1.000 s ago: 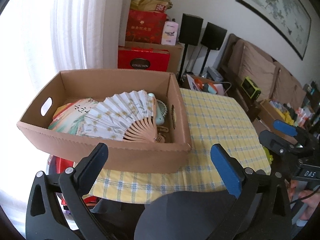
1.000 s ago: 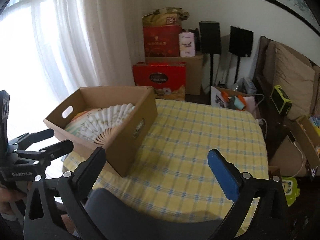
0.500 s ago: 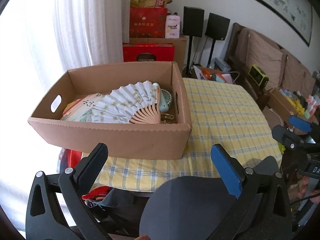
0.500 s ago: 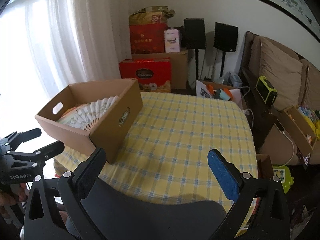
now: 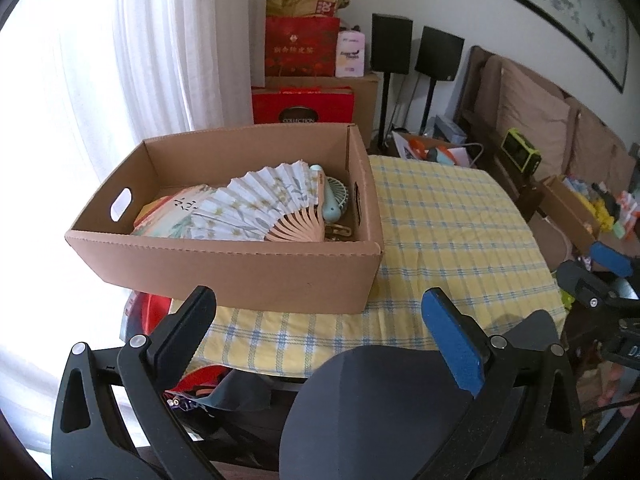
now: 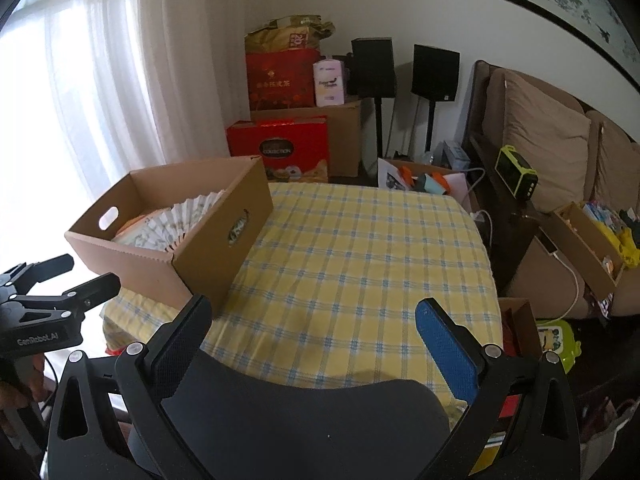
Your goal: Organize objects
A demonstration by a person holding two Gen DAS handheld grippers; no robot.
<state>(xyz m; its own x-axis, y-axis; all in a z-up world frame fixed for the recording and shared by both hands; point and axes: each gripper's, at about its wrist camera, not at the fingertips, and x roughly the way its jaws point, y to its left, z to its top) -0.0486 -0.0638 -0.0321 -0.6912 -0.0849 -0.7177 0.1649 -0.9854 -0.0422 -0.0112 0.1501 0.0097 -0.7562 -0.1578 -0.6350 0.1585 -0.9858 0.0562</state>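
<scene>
A brown cardboard box (image 5: pixel 240 276) (image 6: pixel 208 256) with handle cutouts sits on the left part of a table under a yellow checked cloth (image 5: pixel 448 240) (image 6: pixel 360 264). Inside lie a spread white paper fan (image 5: pixel 264 208) (image 6: pixel 180 220), another printed fan (image 5: pixel 176 212) and a small teal hand fan (image 5: pixel 332 200). My left gripper (image 5: pixel 320 320) hangs open, short of the box's near wall, holding nothing. My right gripper (image 6: pixel 312 324) is open too, over the table's near edge, right of the box. Each gripper shows at the edge of the other's view.
A dark chair back (image 6: pixel 312 424) rises just below both grippers. Red gift boxes (image 6: pixel 280 152), a cardboard carton and two black speakers (image 6: pixel 436 68) stand by the far wall. A brown sofa (image 6: pixel 552 152) and an open box of toys (image 6: pixel 592 240) lie to the right. White curtains (image 6: pixel 100 80) cover the window on the left.
Both grippers have drawn back and risen from the table; the box and cloth look smaller and farther. More of the chair back shows. Both stay open and empty.
</scene>
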